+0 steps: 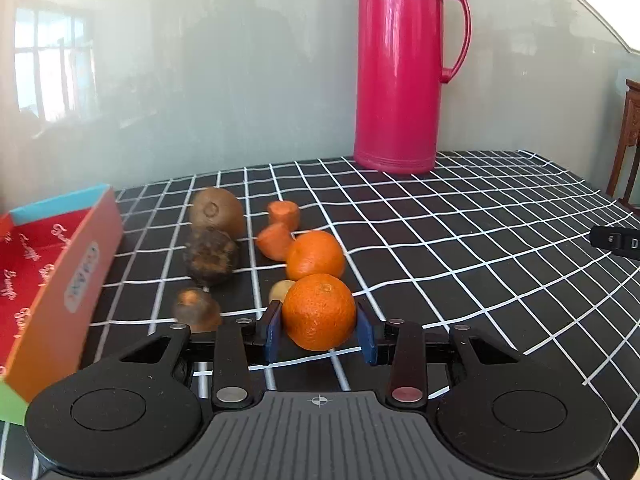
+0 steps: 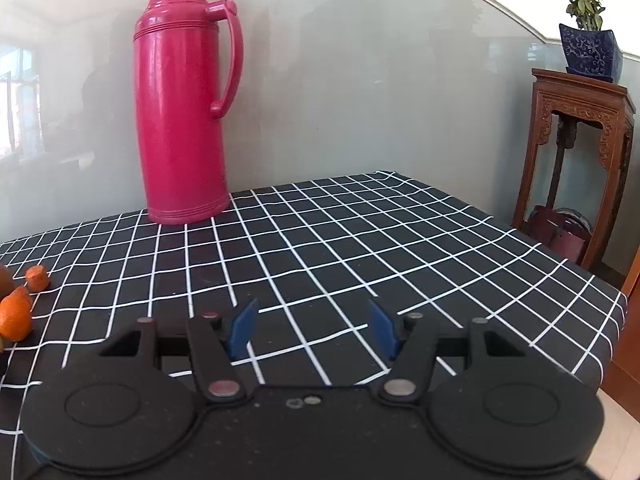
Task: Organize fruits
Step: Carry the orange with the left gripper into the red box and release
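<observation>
My left gripper (image 1: 320,330) is shut on an orange mandarin (image 1: 319,311), its blue pads against both sides. Behind it lie a second mandarin (image 1: 315,255), two carrot pieces (image 1: 275,241) (image 1: 284,213), a brown kiwi (image 1: 216,209), a dark rough fruit (image 1: 211,255), a smaller brown one (image 1: 197,307) and a pale small one (image 1: 281,290). An open red-lined box (image 1: 60,264) stands at the left. My right gripper (image 2: 313,326) is open and empty over the checked cloth. In the right wrist view a mandarin (image 2: 15,316) and a carrot piece (image 2: 37,278) show at the left edge.
A tall pink thermos (image 1: 400,68) stands at the back by the wall, also in the right wrist view (image 2: 184,100). The black checked tablecloth (image 2: 360,240) ends at the right edge. A wooden stand (image 2: 576,152) with a potted plant is beyond it.
</observation>
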